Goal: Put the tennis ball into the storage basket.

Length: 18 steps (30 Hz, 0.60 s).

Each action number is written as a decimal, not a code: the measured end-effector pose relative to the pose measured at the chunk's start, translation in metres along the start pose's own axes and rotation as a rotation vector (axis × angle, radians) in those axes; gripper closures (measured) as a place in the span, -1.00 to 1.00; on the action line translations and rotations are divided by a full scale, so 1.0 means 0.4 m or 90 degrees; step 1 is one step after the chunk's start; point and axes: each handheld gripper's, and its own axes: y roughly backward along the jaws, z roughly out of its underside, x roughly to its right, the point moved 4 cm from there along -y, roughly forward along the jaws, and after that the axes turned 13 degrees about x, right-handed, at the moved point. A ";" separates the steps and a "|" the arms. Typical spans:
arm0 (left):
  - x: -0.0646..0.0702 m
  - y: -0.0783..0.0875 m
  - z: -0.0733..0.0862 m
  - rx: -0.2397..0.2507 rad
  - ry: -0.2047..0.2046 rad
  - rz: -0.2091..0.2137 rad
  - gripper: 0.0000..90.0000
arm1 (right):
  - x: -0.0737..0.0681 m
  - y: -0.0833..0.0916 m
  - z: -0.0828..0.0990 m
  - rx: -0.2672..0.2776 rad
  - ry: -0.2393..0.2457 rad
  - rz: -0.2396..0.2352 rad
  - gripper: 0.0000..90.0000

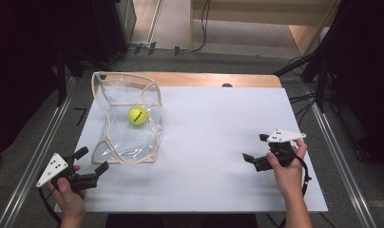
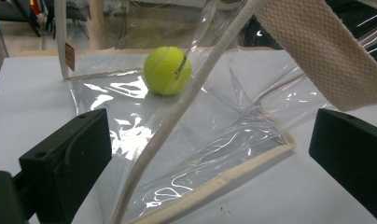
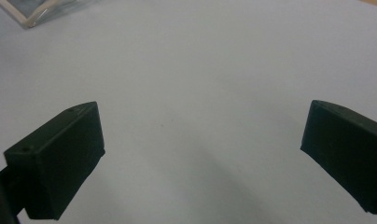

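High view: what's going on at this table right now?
A person holds a gripper in each hand over a white table. A clear bag with cream trim lies at the left, a tennis ball inside it. The left gripper, jaws open, points at the bag's near edge without touching it. The right gripper, also open, is well off to the right, holding nothing.

Black grippers, grey three-cornered dotted plates

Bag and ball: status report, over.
Left gripper open, beside near edge of clear bag. Right gripper open over bare table. Tennis ball inside bag. Nothing in the way.
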 end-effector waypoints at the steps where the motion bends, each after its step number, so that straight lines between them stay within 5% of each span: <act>1: 0.000 0.000 0.000 0.000 0.000 0.000 -1.00 | 0.003 0.005 0.004 0.001 -0.004 0.004 -1.00; 18: 0.002 -0.002 0.001 -0.003 -0.001 -0.001 -1.00 | 0.046 0.083 0.077 0.047 -0.047 0.062 -1.00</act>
